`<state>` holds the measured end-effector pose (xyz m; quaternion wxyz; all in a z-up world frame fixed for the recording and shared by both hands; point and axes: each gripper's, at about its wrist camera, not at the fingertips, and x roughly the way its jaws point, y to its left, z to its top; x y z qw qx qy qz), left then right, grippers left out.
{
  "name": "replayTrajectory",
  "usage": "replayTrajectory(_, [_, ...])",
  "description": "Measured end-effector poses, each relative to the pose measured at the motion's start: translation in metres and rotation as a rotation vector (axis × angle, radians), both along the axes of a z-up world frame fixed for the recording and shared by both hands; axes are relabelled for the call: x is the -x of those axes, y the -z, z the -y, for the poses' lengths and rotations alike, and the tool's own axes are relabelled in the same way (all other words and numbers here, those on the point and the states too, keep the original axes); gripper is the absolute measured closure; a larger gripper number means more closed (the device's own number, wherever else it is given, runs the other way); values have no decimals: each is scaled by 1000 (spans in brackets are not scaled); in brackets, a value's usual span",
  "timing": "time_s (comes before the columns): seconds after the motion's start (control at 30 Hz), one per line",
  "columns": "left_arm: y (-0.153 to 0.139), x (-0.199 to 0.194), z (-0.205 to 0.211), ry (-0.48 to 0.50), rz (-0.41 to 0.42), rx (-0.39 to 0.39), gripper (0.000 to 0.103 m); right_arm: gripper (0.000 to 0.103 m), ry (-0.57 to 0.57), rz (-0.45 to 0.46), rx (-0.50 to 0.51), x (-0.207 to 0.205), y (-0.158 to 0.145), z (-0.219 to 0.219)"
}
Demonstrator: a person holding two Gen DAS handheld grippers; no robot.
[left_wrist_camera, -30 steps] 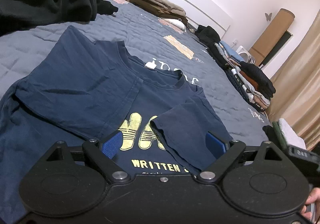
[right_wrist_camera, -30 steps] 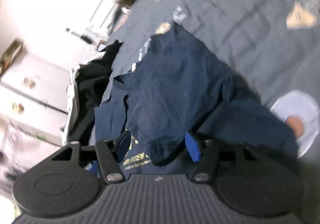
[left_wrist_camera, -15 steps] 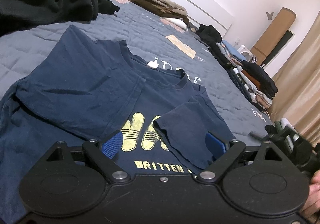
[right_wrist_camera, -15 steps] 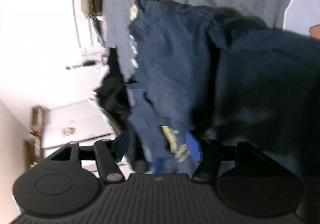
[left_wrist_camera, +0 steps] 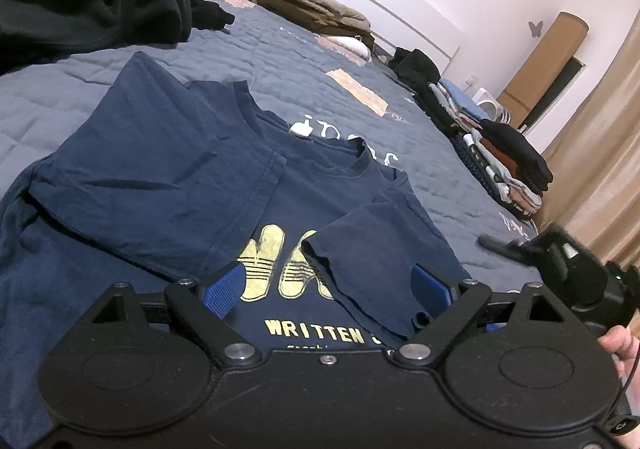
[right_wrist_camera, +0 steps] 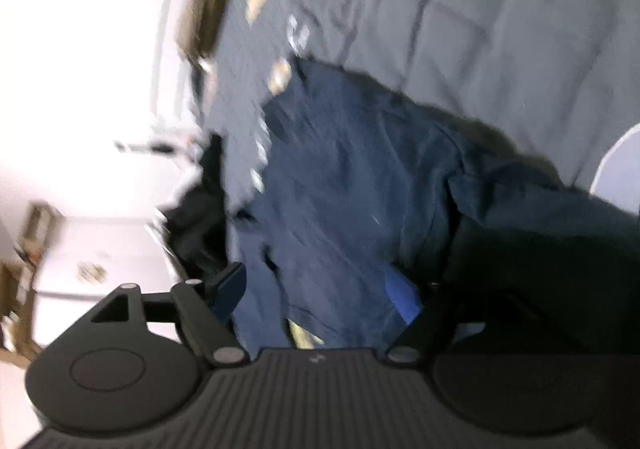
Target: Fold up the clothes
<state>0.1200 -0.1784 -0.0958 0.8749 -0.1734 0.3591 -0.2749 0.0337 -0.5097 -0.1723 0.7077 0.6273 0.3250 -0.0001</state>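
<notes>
Grey quilted bed fills both views and carries everything. At far left lies an unsorted dark heap; mid-bed the navy shirt is spread print-up, both sleeves turned in over the chest, likely to square it for the next fold. The left tongs hover over its print with jaws spread, nothing between the pads. Further right a folded stack lines the bed edge, probably finished pieces kept clear. At far right are the right tongs; their jaws have just been opening and stand spread over shirt cloth, pinching nothing. Only the left view shows the print and stack sharply; the right view is blurred but adds a pale cupboard beyond the bed.
</notes>
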Motion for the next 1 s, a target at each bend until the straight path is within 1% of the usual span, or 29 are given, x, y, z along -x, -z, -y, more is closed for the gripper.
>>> replayTrajectory(0.03, [0, 0, -1, -2, -2, 2, 14, 27, -23, -26, 6, 1, 2, 1])
replayTrajectory(0.1, [-1, 0, -1, -3, 2, 2, 14, 27, -75, -45, 29, 3, 2, 2])
replayTrajectory(0.2, [-4, 1, 0, 2, 12, 2, 14, 27, -178, -105, 47, 11, -3, -2])
replayTrajectory(0.33, [-4, 3, 8, 44, 35, -14, 14, 28, -197, -120, 78, 34, -5, 0])
replayTrajectory(0.37, [-5, 5, 10, 62, 48, -21, 16, 28, -194, -129, 87, 41, -6, 1])
replayTrajectory(0.4, [-5, 7, 14, 91, 63, -29, 17, 28, -182, -128, 110, 46, -11, 2])
replayTrajectory(0.47, [-8, 13, 22, 154, 113, -48, 25, 27, -158, -125, 157, 55, -20, 5])
replayTrajectory(0.5, [-8, 14, 27, 181, 123, -53, 26, 27, -146, -124, 180, 59, -25, 6])
replayTrajectory(0.57, [-7, 15, 37, 230, 129, -60, 27, 27, -151, -103, 299, 59, -42, 6])
replayTrajectory(0.67, [-5, 16, 53, 304, 138, -70, 28, 27, -145, -41, 433, 58, -61, 7])
replayTrajectory(0.73, [1, 17, 70, 377, 149, -99, 34, 27, -142, -10, 459, 58, -66, 9])
replayTrajectory(0.77, [4, 17, 79, 395, 150, -127, 34, 27, -141, 5, 471, 57, -69, 10])
replayTrajectory(0.83, [8, 14, 92, 399, 141, -154, 35, 27, -141, 9, 460, 58, -70, 16])
replayTrajectory(0.9, [13, 11, 105, 399, 130, -174, 41, 27, -131, 20, 443, 59, -71, 20])
replayTrajectory(0.93, [14, 10, 110, 408, 127, -176, 46, 27, -126, 26, 434, 59, -72, 22])
replayTrajectory(0.97, [16, 11, 113, 426, 122, -177, 61, 27, -120, 25, 437, 60, -73, 25])
replayTrajectory(1.0, [19, 11, 117, 452, 116, -187, 71, 27, -114, 24, 440, 60, -74, 27])
